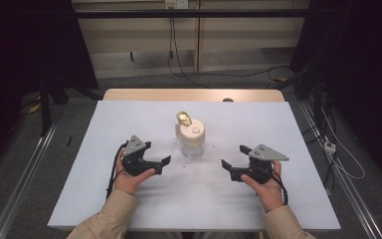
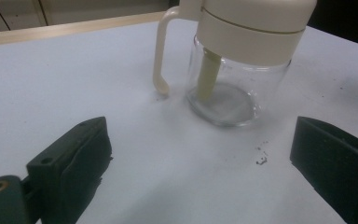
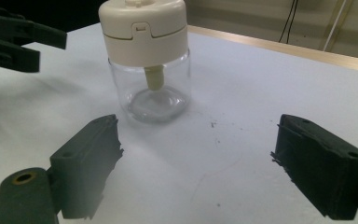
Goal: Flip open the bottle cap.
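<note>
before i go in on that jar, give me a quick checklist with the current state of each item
1. Glass jar upright on the table: ok.
2. Cream lid seated on the jar: ok, it looks level all round.
3. Left gripper open and apart from the jar: ok, nothing between its fingers.
4. Right gripper open and apart from the jar: ok.
5. Side handle free of both grippers: ok.
6. Jar contents: cannot tell for liquid; a cream tube hangs from the lid inside.
</note>
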